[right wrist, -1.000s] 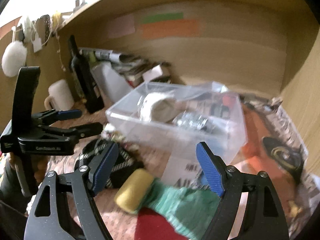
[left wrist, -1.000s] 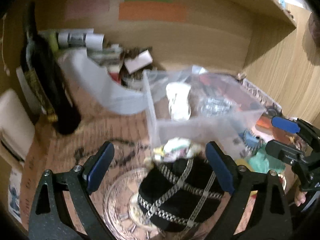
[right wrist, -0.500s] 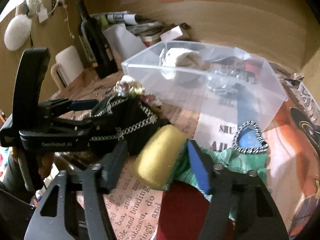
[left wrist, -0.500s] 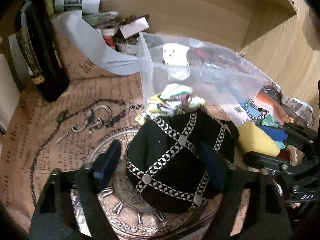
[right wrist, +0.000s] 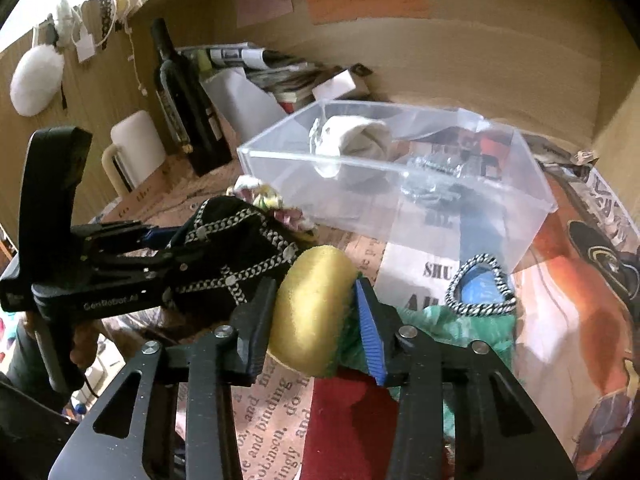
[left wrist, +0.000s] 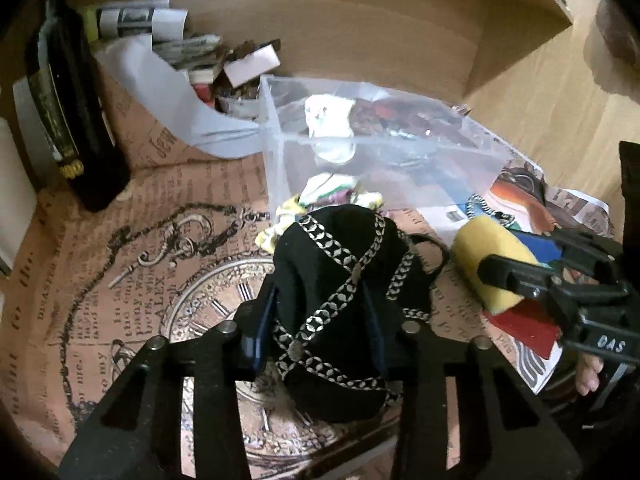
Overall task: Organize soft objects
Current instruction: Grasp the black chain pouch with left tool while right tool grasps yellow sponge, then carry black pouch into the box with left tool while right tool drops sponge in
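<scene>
My left gripper point(left wrist: 320, 316) is shut on a black pouch with silver chain trim point(left wrist: 340, 280), which rests on the printed paper. A flowery cloth point(left wrist: 328, 196) lies just behind the pouch. My right gripper point(right wrist: 314, 316) is shut on a yellow sponge point(right wrist: 312, 312); the sponge also shows in the left wrist view point(left wrist: 488, 252). The left gripper point(right wrist: 160, 256) and the pouch point(right wrist: 232, 248) sit left of the sponge. A clear plastic box point(right wrist: 400, 168) holding a white cloth roll point(right wrist: 352, 140) stands behind both. It also shows in the left wrist view point(left wrist: 440, 160).
A green cloth point(right wrist: 460, 328), a red cloth point(right wrist: 348, 420) and a blue heart trinket with chain rim point(right wrist: 480, 284) lie by the right gripper. A dark bottle point(left wrist: 68, 108), a white mug point(right wrist: 132, 148) and stacked papers point(right wrist: 256, 64) stand at the back left.
Both grippers came down and closed: the left onto the black pouch, the right onto the yellow sponge. Both were open one second ago.
</scene>
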